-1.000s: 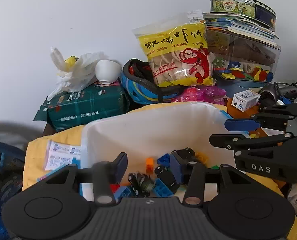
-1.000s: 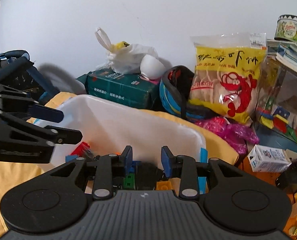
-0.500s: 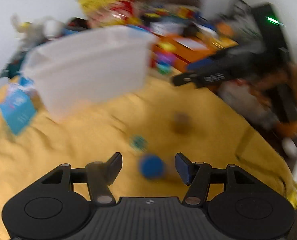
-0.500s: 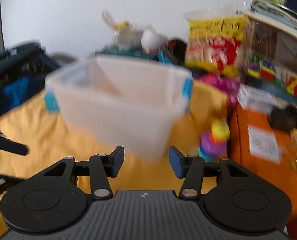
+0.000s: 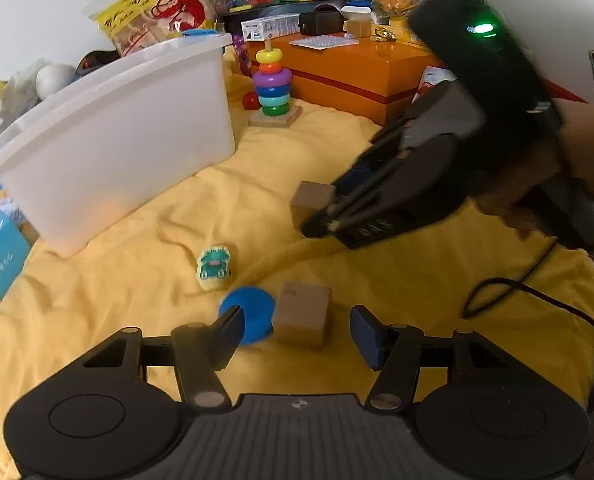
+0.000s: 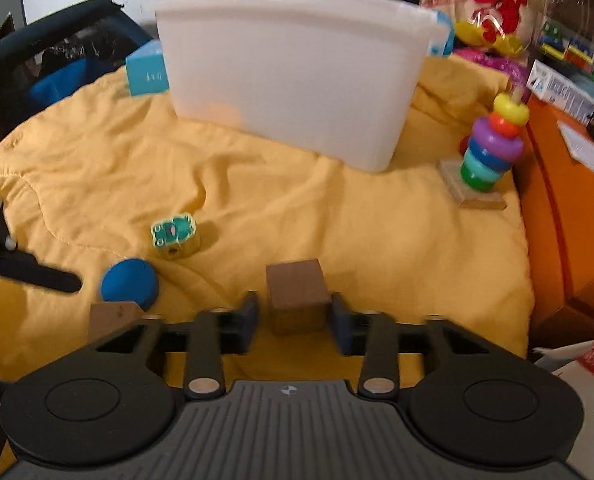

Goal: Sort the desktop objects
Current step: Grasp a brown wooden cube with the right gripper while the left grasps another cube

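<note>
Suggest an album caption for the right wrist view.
Right gripper closing around a brown wooden cube on the yellow cloth.

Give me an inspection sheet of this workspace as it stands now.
Surface: wrinkled yellow cloth.
Job's things: two wooden cubes, one between the right gripper's fingers, one before the left gripper; blue disc touching the latter; frog block lying apart; white bin behind.
Clutter: ring stacker, orange box, snack bag, blue carton.
Grippers: left gripper open around the disc and cube; right gripper closing on its cube, slight gaps on both sides.
Cables: black cable looped on the cloth.
Surroundings: white wall, dark bag at the left of the right wrist view.
</note>
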Demonstrator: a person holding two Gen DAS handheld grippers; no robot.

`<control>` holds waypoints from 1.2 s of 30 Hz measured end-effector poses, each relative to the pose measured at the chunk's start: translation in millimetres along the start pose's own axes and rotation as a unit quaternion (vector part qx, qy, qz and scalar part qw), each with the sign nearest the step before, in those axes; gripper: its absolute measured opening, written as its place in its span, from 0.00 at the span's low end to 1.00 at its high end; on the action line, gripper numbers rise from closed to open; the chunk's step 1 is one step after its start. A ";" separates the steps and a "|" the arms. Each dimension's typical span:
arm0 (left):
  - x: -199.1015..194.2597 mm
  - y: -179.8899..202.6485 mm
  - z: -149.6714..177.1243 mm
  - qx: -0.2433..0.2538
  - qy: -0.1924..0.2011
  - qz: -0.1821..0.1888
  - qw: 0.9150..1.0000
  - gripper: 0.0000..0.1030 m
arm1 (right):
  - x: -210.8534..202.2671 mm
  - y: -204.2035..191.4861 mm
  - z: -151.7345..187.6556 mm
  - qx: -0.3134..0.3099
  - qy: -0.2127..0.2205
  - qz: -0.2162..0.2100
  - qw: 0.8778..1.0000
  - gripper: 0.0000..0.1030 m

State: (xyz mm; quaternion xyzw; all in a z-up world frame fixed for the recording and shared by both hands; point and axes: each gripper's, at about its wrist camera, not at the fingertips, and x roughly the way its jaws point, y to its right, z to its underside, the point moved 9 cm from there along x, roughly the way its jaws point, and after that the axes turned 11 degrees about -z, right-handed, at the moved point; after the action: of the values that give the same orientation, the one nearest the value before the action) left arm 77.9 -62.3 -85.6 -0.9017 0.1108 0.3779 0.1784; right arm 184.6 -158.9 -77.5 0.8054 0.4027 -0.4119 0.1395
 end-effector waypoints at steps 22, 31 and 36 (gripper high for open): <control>-43.8 -63.3 45.2 -0.101 -0.024 -0.059 0.993 0.32 | -43.1 -54.6 35.7 -0.001 0.016 -0.019 1.000 0.32; -37.0 -56.9 63.3 -0.099 -0.028 -0.055 0.993 0.32 | -19.5 -72.7 44.2 -0.040 -0.003 -0.021 0.999 0.33; -29.4 -51.8 67.8 -0.129 -0.030 -0.032 0.991 0.32 | -20.2 -72.0 47.1 -0.034 0.003 -0.020 0.999 0.35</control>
State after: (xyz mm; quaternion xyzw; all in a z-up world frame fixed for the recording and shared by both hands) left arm 31.4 14.4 -96.2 -0.9085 0.0269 0.4101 0.0760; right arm 96.8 -150.1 -83.4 0.7928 0.4332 -0.3987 0.1573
